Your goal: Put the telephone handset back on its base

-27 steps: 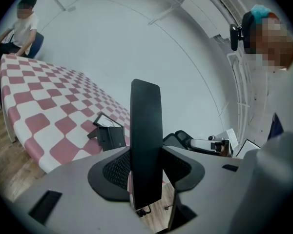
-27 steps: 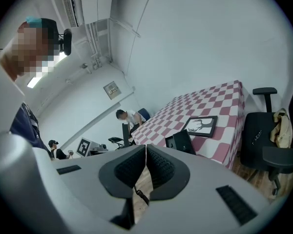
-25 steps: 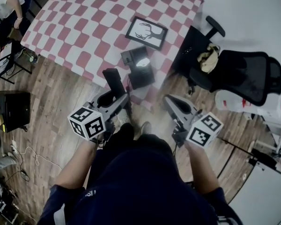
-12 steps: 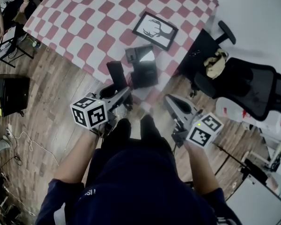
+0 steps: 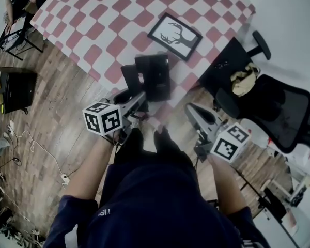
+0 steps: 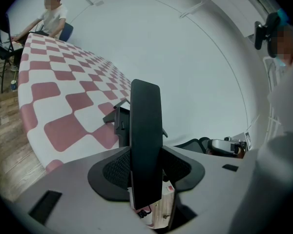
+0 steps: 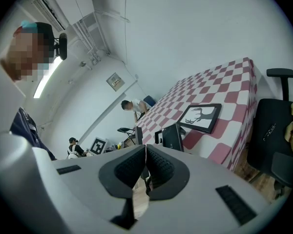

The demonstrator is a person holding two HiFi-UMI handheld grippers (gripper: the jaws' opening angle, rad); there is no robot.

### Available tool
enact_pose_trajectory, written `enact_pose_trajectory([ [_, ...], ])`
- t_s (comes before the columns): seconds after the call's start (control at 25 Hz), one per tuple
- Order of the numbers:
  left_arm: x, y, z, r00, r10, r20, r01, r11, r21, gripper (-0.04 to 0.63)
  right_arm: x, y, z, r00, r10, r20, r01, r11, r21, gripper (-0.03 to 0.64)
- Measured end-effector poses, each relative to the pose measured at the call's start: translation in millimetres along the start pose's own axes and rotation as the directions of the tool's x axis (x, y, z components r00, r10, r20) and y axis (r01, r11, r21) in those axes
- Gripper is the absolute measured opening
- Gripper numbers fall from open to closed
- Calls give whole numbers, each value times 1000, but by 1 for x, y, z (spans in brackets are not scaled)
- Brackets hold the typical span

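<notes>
At the far left, on the wooden floor (image 5: 57, 133), a black case (image 5: 18, 89) lies well apart from the counter (image 5: 93, 25), which wears a red and white checked cloth. A person (image 6: 52, 14) sits at the counter's far left corner.

My left tool (image 5: 137, 101) reaches toward the counter's near edge. Its jaws are clamped on the black telephone handset (image 5: 129, 79), pads pressing both flat sides. In the left tool's own view, the tool (image 6: 145, 161) holds the handset (image 6: 145, 121) upright, standing tall above the jaws (it fills the middle of that view). The handset hangs over the near edge of the counter, just beside the left side of the base (image 5: 155, 75). I cannot tell whether the two touch. The base is dark and sits on the cloth close to the near edge; the left tool's view shows a part of it (image 6: 118, 123) peeking out behind the handset.

Further in from the base, toward the counter's right edge, a framed deer picture (image 5: 174, 30) lies flat.

My right tool (image 5: 190, 110) hovers off the counter, near its near right corner, above the floor. Its jaws are together with nothing between them (image 7: 145, 161). From there I see the base (image 7: 173, 136) and the picture (image 7: 200, 117).

Rightmost stands a black office chair (image 5: 284, 110), beside the counter's right edge.
</notes>
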State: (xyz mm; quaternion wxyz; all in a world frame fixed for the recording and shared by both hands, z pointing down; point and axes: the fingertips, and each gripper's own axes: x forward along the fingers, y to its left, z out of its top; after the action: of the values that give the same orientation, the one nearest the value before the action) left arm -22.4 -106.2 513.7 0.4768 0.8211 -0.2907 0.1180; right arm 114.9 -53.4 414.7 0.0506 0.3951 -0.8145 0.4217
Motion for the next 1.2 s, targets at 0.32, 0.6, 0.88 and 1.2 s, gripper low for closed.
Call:
enact_pose_trajectory([
  [0.32, 28, 15, -4, 997, 69, -18, -69, 997, -34, 216, -5, -34, 8, 999, 26, -43, -25, 999, 20, 18],
  [0.6, 43, 28, -9, 990, 125, -58, -127, 991, -38, 216, 0, -50, 11, 996, 52, -75, -50, 998, 30, 18],
  [0.88, 50, 35, -13, 984, 153, -95, -157, 987, -42, 216, 7, -56, 13, 994, 72, -88, -69, 997, 37, 17],
  [1.2, 59, 37, -11, 972, 198, -130, -200, 980, -1, 218, 6, -60, 10, 992, 77, -96, -73, 996, 44, 17],
])
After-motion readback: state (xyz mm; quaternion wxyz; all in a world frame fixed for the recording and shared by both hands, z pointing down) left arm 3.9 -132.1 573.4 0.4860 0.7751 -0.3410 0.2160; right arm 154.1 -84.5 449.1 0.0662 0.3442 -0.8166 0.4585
